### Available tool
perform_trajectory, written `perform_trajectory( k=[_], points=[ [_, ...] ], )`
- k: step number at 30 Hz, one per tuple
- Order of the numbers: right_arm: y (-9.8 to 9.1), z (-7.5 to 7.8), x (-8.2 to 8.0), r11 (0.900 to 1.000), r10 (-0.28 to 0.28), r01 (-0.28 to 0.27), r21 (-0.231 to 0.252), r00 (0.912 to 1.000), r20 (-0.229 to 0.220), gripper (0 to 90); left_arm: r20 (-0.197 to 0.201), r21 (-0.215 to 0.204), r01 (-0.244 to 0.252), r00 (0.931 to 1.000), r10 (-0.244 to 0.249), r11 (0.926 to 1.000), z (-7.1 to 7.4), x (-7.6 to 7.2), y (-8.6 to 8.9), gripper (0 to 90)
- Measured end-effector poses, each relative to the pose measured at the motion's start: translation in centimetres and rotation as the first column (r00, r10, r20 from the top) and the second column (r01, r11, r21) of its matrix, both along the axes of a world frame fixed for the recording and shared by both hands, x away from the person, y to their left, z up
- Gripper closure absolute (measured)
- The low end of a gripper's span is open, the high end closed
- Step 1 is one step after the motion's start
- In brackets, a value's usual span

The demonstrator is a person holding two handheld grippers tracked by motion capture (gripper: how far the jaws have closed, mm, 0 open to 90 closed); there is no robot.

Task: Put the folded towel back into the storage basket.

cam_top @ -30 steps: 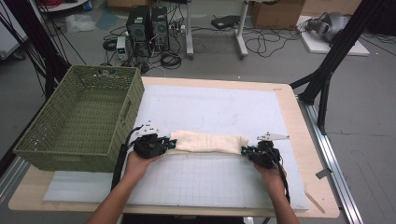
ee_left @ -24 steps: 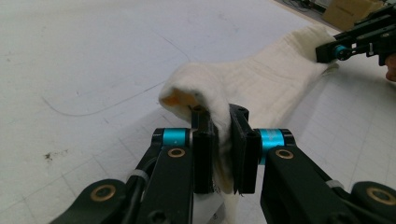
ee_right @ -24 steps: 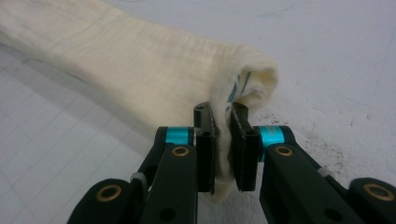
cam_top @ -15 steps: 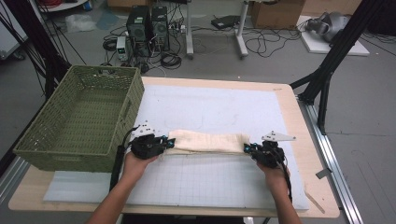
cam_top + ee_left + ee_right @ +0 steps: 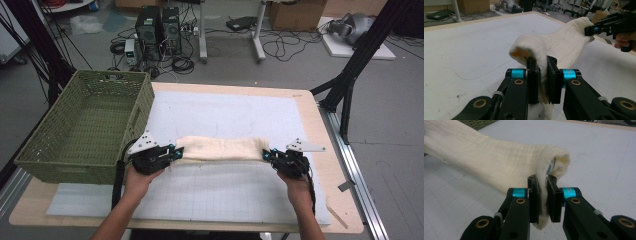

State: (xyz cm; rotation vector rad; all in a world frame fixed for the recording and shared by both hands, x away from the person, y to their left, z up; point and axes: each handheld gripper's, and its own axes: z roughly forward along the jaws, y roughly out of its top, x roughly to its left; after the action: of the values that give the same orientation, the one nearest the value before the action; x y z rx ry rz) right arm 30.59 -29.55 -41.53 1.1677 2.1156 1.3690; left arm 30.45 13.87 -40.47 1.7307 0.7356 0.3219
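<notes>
Cream cloth stretched between two grippers
Its ends are clamped by the left gripper and right gripper above the table.

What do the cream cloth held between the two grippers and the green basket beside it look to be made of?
Cream folded cloth: a soft knitted or woven textile, probably cotton; matte, with fine ribbing, and it sags and bunches where the jaws pinch it. Olive-green rectangular basket: woven strands, plastic wicker or dyed rattan; the even colour suggests plastic, but the look leaves it open.
</notes>
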Motion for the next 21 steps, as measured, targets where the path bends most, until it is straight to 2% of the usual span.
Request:
perform_trajectory(
  k=[3, 6, 11, 21],
  points=[
    [0.1, 0.3, 0.0, 0.9999, 0.015, -0.015, 0.003, 0.9999, 0.009, 81.8, 0.019, -0.003, 0.001, 0.9998, -0.001, 1.0, 0.7, -0.4, 0.4, 81.0],
    [0.6, 1.5, -0.2, 0.9993, 0.038, -0.038, 0.002, 0.998, 0.05, 81.8, 0.045, -0.012, -0.01, 0.9989, 0.011, 0.9999, 1.4, -1.0, 1.0, 81.0],
    [1.3, 3.0, -0.4, 0.9968, 0.073, -0.075, 0.025, 0.9937, 0.085, 81.8, 0.077, -0.025, -0.023, 0.9967, 0.025, 0.9994, 2.4, -2.0, 2.0, 81.0],
    [2.8, 4.0, 0.4, 0.9932, 0.112, -0.115, 0.019, 0.9882, 0.104, 81.9, 0.095, -0.05, -0.051, 0.9939, 0.056, 0.9975, 3.7, -3.0, 3.9, 81.0]
  ],
)
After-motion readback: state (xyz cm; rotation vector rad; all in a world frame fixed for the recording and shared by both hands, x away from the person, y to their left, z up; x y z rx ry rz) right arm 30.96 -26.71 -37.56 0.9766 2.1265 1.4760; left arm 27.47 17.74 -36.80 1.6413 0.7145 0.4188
